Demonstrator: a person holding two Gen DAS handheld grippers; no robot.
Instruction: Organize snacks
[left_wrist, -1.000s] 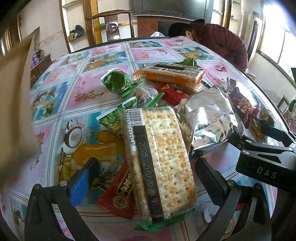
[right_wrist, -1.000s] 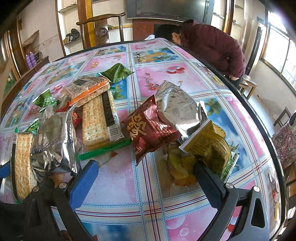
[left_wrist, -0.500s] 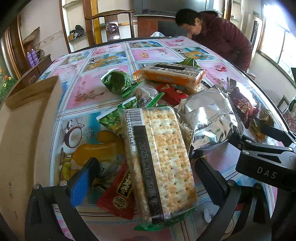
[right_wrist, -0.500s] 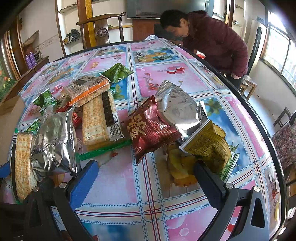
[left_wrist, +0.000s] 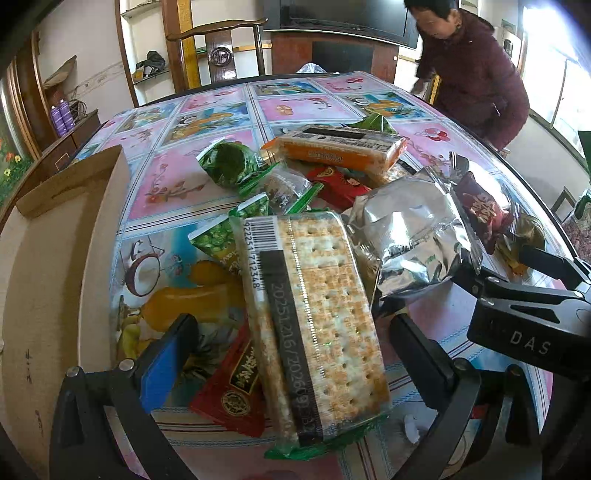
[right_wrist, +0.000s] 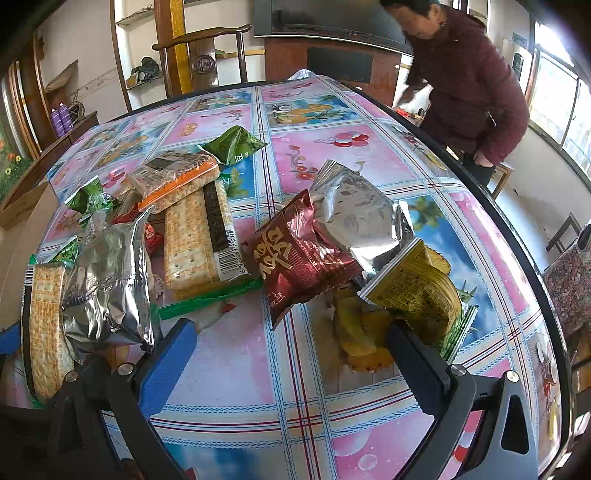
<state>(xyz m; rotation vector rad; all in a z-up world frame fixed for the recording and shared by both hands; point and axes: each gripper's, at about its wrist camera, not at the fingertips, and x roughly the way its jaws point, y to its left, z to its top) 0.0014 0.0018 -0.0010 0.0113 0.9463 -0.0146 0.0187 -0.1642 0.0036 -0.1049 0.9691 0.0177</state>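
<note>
Bright daylight is pouring in from the tall windows (right_wrist: 561, 107) on the right, blowing them out to near white and washing the glossy pink-and-blue patterned tablecloth (right_wrist: 325, 162) with a soft sheen. Hard glare is flashing off the crinkled silver foil snack bags (left_wrist: 410, 236) (right_wrist: 354, 214), while only faint, short shadows are lying under the packets. Fisheye distortion is bending the round table's edge and the room's uprights, dark vignetting is closing in at the corners, and the person in the dark red padded jacket (right_wrist: 469, 77) is smearing slightly with motion blur, though the nearby packets are staying sharp.
</note>
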